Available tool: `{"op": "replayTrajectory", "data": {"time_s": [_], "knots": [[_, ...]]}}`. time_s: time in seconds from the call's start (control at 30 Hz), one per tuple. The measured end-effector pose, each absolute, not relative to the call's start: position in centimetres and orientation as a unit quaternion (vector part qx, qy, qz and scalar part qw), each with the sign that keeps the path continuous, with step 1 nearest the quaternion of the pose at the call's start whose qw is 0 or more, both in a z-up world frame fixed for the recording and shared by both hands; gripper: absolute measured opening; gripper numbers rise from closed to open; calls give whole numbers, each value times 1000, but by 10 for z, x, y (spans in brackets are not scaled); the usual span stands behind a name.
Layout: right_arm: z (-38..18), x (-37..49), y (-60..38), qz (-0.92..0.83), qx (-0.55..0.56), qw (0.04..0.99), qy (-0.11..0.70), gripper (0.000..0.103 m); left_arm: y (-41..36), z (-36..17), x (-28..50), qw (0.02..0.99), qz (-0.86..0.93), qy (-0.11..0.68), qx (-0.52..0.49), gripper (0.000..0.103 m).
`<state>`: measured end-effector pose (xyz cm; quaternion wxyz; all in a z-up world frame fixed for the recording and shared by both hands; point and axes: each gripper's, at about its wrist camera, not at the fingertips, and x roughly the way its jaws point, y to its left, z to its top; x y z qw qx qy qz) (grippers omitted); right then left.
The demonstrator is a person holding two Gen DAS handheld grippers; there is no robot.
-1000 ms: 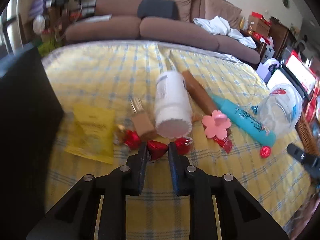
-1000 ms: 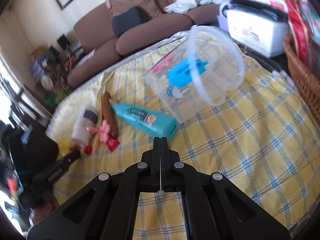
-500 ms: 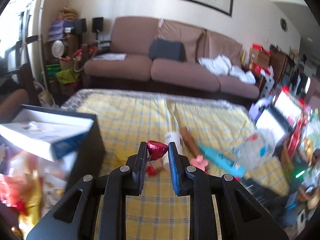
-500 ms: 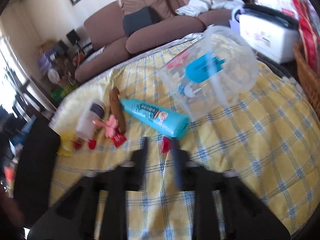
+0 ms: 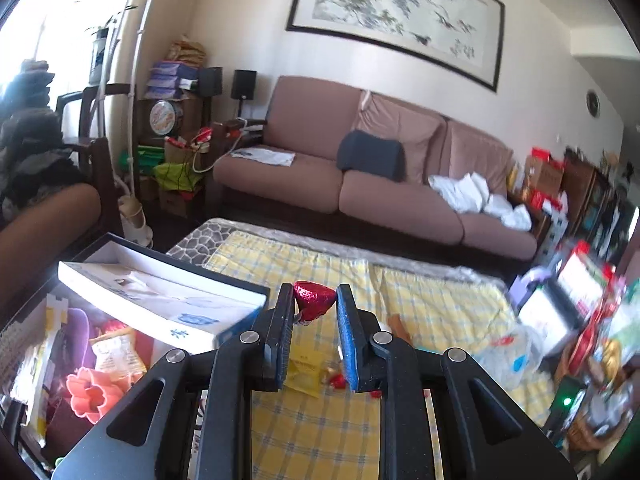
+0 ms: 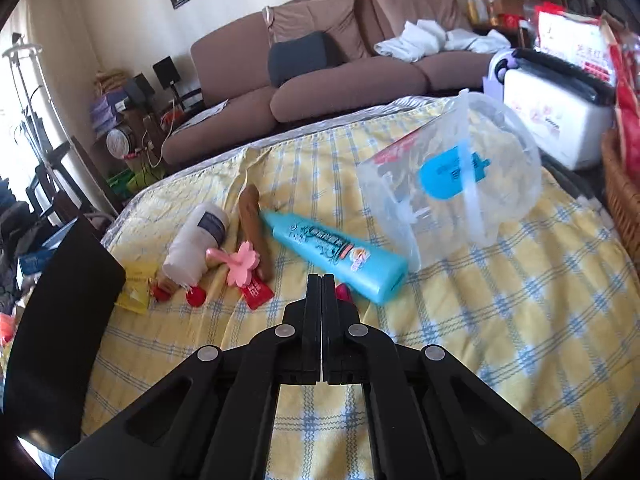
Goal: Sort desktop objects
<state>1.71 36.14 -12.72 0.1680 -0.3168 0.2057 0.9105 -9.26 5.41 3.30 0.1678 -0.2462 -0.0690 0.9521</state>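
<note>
- Red foil candy (image 5: 314, 299), in the left wrist view, sits pinched between the tips of the left gripper (image 5: 312, 308), raised off the yellow checked tablecloth (image 5: 432, 300), probably so it clears the wall of the black storage box (image 5: 168, 258) at left.
- That box (only this view looks inside) holds a white carton (image 5: 160, 300), a snack packet (image 5: 116, 354) and a coral flower-shaped piece (image 5: 94, 394), so it looks like the sorting bin.
- Right wrist view: right gripper (image 6: 322, 286) is clenched on nothing, poised over another red candy (image 6: 344, 292) beside the turquoise tube (image 6: 340, 254).
- Only here do the white bottle (image 6: 196, 244), pink flower (image 6: 242, 268), brown stick (image 6: 254, 232) and tipped clear plastic tub (image 6: 472, 176) show plainly, still unsorted.
</note>
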Motion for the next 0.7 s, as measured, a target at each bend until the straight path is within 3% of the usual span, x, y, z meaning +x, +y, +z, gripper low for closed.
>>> {"op": "replayTrajectory", "data": {"time_s": [0.07,0.1,0.13,0.17,0.23,0.33,0.47,0.5,0.53,0.57,0.7], "knots": [[-132,14,367,900,-334,187,208,6,47,36,-92,170,952,-78,-244,21],[-139,13,370,889,-351,202,216,23,44,37,-92,170,952,-81,-242,21],[-144,10,374,879,-364,206,230,47,42,39,-91,170,952,-83,-240,21],[-147,10,376,871,-370,204,249,54,41,40,-91,168,953,-82,-239,21],[-151,12,379,872,-346,198,284,55,40,44,-91,155,958,-63,-231,21],[-151,-5,378,867,-352,232,264,55,38,50,-88,136,966,-35,-217,21],[-162,-39,367,839,-410,269,236,60,24,57,-89,144,965,-67,-211,21],[-161,-41,359,841,-407,275,227,55,20,58,-89,144,964,-73,-210,21],[-162,-40,354,845,-399,272,231,33,17,57,-89,142,964,-76,-210,21],[-162,-39,351,849,-390,269,231,23,14,58,-90,140,964,-78,-211,21],[-160,-34,347,870,-365,200,266,22,7,56,-95,137,961,-93,-220,21]]}}
